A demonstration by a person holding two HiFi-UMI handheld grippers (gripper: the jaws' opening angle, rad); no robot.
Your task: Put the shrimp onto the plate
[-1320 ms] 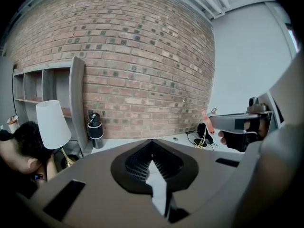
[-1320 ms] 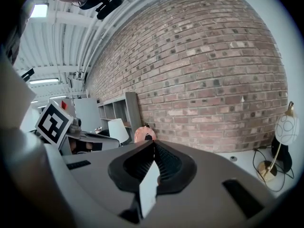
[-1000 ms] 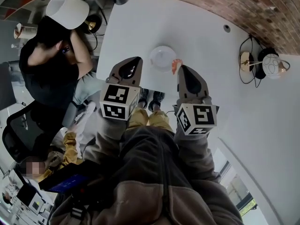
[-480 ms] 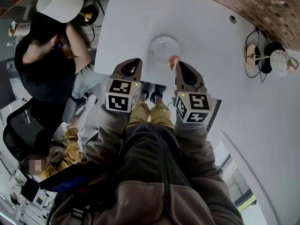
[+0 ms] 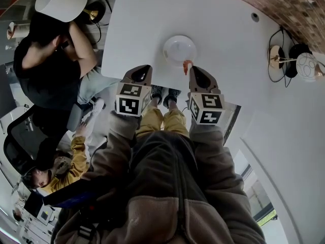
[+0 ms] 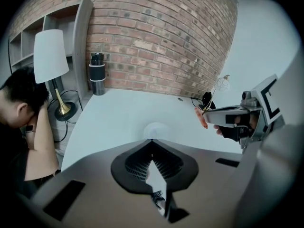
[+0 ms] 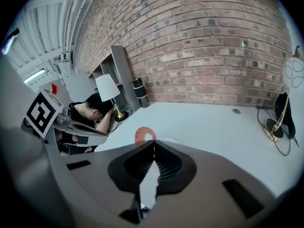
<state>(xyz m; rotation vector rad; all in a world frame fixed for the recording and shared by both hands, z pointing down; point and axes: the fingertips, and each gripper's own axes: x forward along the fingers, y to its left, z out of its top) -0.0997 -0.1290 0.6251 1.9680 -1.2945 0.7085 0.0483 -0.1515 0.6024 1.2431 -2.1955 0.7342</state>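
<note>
Right gripper (image 5: 191,71) was clamped on the shrimp (image 5: 187,65), held just at the near right rim of the plate (image 5: 175,46) on the counter (image 5: 223,29). Left gripper (image 5: 144,68) had its jaws together on nothing, near left of the plate. I judged pickup done; centring over the plate and release were left.

Soft, even, fairly bright light filled all three views; shadows on the white bench (image 5: 223,39) were faint, and the pale plate (image 5: 179,49) barely stood out from it. Both gripper views bent the brick wall (image 7: 213,46) into curves and ended in black corners, with the nearest foreground slightly blurred
</note>
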